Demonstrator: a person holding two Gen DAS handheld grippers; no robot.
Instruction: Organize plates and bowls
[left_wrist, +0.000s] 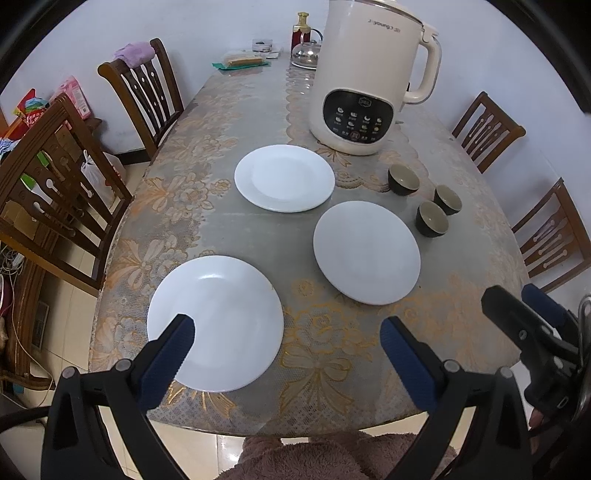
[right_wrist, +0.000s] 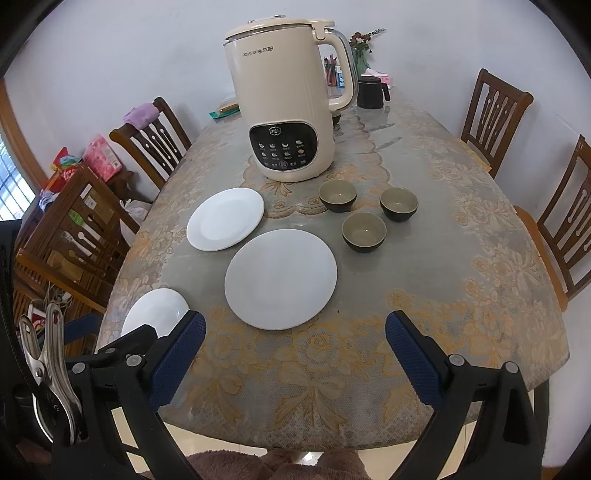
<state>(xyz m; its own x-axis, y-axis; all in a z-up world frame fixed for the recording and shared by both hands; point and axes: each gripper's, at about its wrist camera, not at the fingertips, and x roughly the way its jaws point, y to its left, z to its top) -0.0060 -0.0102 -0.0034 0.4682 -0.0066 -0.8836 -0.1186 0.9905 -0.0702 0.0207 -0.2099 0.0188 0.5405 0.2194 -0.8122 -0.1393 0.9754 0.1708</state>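
Three white plates lie apart on the table: a near-left plate (left_wrist: 221, 321) (right_wrist: 155, 314), a middle plate (left_wrist: 365, 253) (right_wrist: 280, 278) and a far plate (left_wrist: 284, 177) (right_wrist: 225, 218). Three small dark bowls (left_wrist: 403, 179) (left_wrist: 447, 199) (left_wrist: 431, 218) stand right of the plates, also in the right wrist view (right_wrist: 337, 195) (right_wrist: 399, 204) (right_wrist: 364, 232). My left gripper (left_wrist: 288, 332) is open above the table's near edge, its left finger over the near-left plate. My right gripper (right_wrist: 295, 328) is open, empty, in front of the middle plate.
A large cream electric kettle (left_wrist: 365, 74) (right_wrist: 288, 107) stands behind the plates. Wooden chairs (left_wrist: 144, 92) (right_wrist: 491, 114) ring the lace-covered table (right_wrist: 461, 277). A black mug (right_wrist: 371, 92), a vase and small items sit at the far end. A fuzzy sleeve (left_wrist: 332, 458) shows below.
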